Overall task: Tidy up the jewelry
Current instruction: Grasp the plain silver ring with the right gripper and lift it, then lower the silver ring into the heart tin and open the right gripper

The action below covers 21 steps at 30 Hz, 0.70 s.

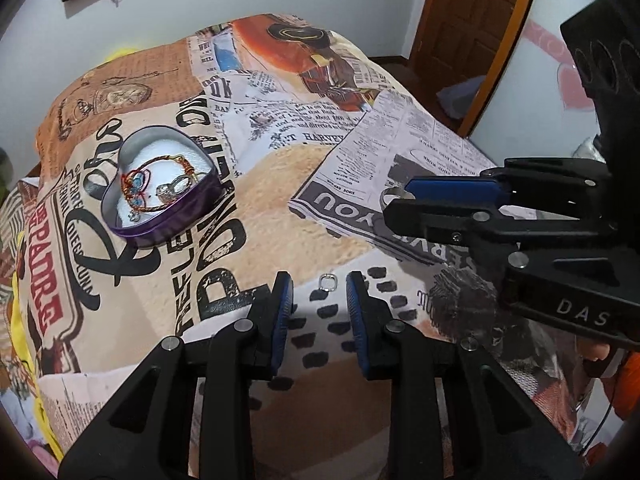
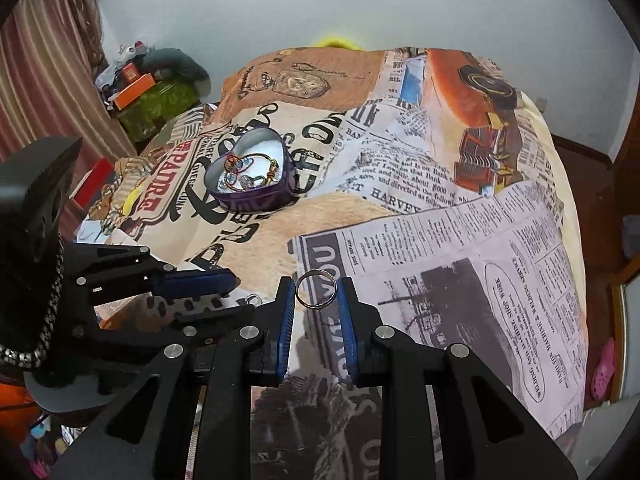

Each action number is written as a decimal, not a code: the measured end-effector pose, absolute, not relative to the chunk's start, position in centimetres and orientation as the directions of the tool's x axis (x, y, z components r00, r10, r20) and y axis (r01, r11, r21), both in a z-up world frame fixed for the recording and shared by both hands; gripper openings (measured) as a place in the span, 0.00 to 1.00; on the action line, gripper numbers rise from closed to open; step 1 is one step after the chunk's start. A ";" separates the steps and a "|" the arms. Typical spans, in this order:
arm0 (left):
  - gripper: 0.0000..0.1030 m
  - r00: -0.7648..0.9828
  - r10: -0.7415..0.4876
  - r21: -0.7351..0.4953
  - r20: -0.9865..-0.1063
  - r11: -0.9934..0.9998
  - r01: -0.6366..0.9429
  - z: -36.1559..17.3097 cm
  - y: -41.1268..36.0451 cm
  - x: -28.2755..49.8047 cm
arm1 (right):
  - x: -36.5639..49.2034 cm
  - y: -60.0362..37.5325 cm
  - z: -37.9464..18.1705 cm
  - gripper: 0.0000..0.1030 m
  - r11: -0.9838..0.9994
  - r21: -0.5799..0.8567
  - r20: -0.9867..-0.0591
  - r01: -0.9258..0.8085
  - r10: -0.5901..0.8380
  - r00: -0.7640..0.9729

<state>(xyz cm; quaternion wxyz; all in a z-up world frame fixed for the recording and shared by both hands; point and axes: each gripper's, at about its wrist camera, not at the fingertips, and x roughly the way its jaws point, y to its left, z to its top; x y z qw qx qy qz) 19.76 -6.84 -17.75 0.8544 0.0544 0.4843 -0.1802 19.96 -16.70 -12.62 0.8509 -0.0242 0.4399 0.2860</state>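
A purple heart-shaped tin (image 1: 132,232) (image 2: 256,200) lies on the printed bedspread and holds bracelets and rings (image 1: 168,186). My right gripper (image 2: 316,290) is shut on a plain silver ring (image 2: 316,289), held upright between the blue pads above the newspaper print; it also shows at the right of the left wrist view (image 1: 394,200). My left gripper (image 1: 320,292) is open and empty, just short of a small silver ring (image 1: 329,282) lying on the spread. That ring also shows in the right wrist view (image 2: 252,301), beside the left gripper (image 2: 224,292).
The bedspread (image 1: 280,184) bulges over a bed. A wooden door (image 1: 460,12) and a mirror stand at the right. Boxes and clutter (image 2: 140,80) sit by a striped curtain at the left. Pink shoes (image 2: 604,368) lie on the floor.
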 end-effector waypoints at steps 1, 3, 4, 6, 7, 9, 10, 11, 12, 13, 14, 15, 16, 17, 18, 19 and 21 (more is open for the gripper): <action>0.24 0.464 -0.253 -0.077 -0.849 0.928 0.366 -17.8 -7.0 19.8 | 19.9 -16.8 -12.7 0.19 0.835 0.212 -0.763 -0.508 0.466 0.447; 0.18 0.463 -0.248 -0.067 -0.851 0.925 0.373 -17.9 -7.2 19.8 | 20.0 -16.8 -12.8 0.19 0.835 0.215 -0.764 -0.507 0.467 0.445; 0.16 0.464 -0.246 -0.062 -0.851 0.925 0.376 -18.0 -7.3 19.7 | 19.9 -16.8 -12.9 0.19 0.835 0.217 -0.764 -0.506 0.468 0.444; 0.08 0.465 -0.247 -0.060 -0.850 0.923 0.381 -18.1 -7.4 19.7 | 19.9 -16.8 -12.9 0.19 0.835 0.219 -0.763 -0.505 0.469 0.444; 0.08 0.468 -0.247 -0.059 -0.848 0.923 0.380 -18.1 -7.4 19.7 | 19.9 -16.7 -12.8 0.19 0.835 0.219 -0.763 -0.505 0.469 0.445; 0.08 0.472 -0.251 -0.063 -0.845 0.924 0.378 -18.1 -7.3 19.7 | 19.8 -16.7 -12.7 0.19 0.835 0.217 -0.762 -0.505 0.469 0.447; 0.08 0.475 -0.254 -0.068 -0.843 0.925 0.373 -18.1 -7.2 19.7 | 19.8 -16.7 -12.6 0.19 0.836 0.215 -0.761 -0.505 0.468 0.450; 0.08 0.477 -0.253 -0.071 -0.841 0.928 0.367 -18.0 -7.1 19.6 | 19.8 -16.7 -12.5 0.19 0.836 0.214 -0.760 -0.506 0.468 0.451; 0.08 0.481 -0.257 -0.080 -0.838 0.931 0.357 -17.9 -6.8 19.6 | 19.7 -16.7 -12.3 0.19 0.836 0.211 -0.759 -0.507 0.467 0.454; 0.08 0.484 -0.261 -0.089 -0.835 0.933 0.349 -17.8 -6.6 19.6 | 19.7 -16.7 -12.1 0.19 0.836 0.209 -0.757 -0.508 0.467 0.457; 0.08 0.487 -0.263 -0.094 -0.833 0.934 0.344 -17.7 -6.4 19.6 | 19.6 -16.7 -11.9 0.19 0.836 0.206 -0.755 -0.509 0.467 0.461; 0.08 0.493 -0.264 -0.099 -0.829 0.937 0.335 -17.5 -6.1 19.5 | 19.5 -16.7 -11.6 0.19 0.836 0.203 -0.751 -0.509 0.467 0.467; 0.08 0.500 -0.263 -0.100 -0.825 0.939 0.329 -17.4 -6.0 19.5 | 19.5 -16.6 -11.4 0.19 0.837 0.200 -0.749 -0.509 0.466 0.471; 0.08 0.506 -0.261 -0.099 -0.822 0.941 0.325 -17.2 -5.8 19.4 | 19.5 -16.5 -11.2 0.19 0.838 0.199 -0.748 -0.509 0.465 0.474; 0.08 0.513 -0.260 -0.098 -0.818 0.942 0.321 -17.0 -5.7 19.3 | 19.5 -16.5 -10.9 0.19 0.838 0.195 -0.744 -0.509 0.465 0.480; 0.08 0.518 -0.262 -0.100 -0.814 0.942 0.319 -16.7 -5.5 19.2 | 19.5 -16.4 -10.7 0.19 0.838 0.192 -0.741 -0.510 0.465 0.485; 0.08 0.532 -0.264 -0.102 -0.804 0.944 0.314 -16.2 -5.1 19.0 | 19.4 -16.1 -10.2 0.19 0.839 0.186 -0.735 -0.511 0.464 0.495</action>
